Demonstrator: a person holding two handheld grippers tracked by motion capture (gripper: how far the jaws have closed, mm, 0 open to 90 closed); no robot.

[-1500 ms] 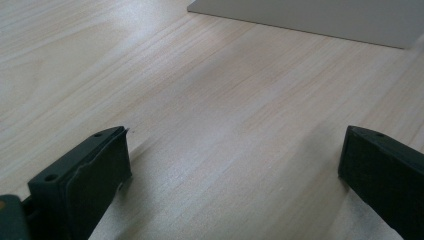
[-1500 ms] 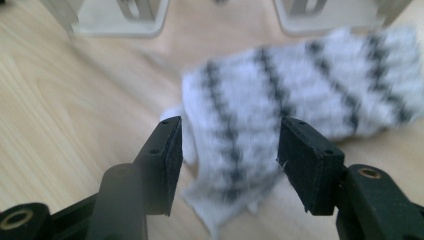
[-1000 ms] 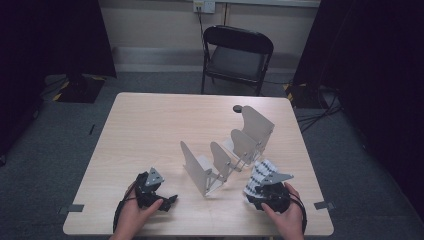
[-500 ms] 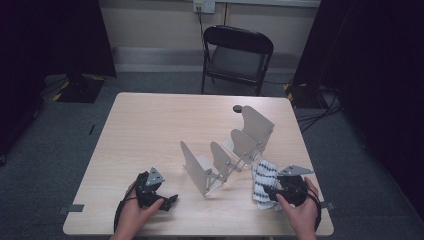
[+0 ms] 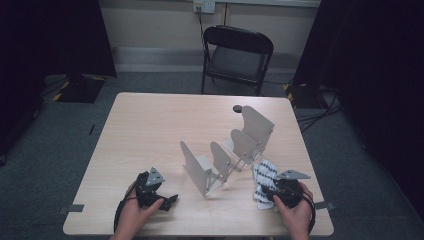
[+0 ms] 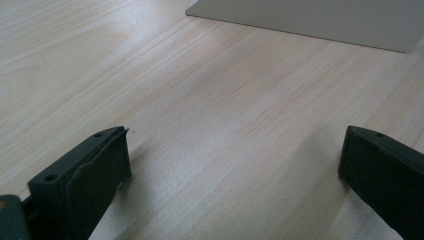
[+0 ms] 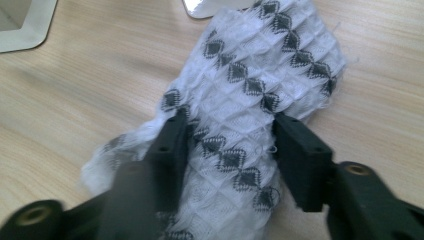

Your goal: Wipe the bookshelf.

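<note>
place: lab-like recording room | centre: pale wood-grain table [image 5: 150, 130] on grey carpet [image 5: 60, 150] | top centre: black folding chair [image 5: 237, 55] under a wall socket [image 5: 204, 6] | upper left and right: black curtains [image 5: 45, 35] | right: loose cables [image 5: 320, 112] | table edges: tape marks [image 5: 75, 208]

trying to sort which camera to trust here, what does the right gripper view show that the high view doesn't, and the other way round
Right gripper view alone: the black diamond weave of the white cloth up close, bunched between the right gripper jaws, which have just been closing on it.

High view alone: the left gripper resting open on the table, the whole metal rack, a black chair.

Both: cloth, right gripper, wooden tabletop, a bit of the rack.
</note>
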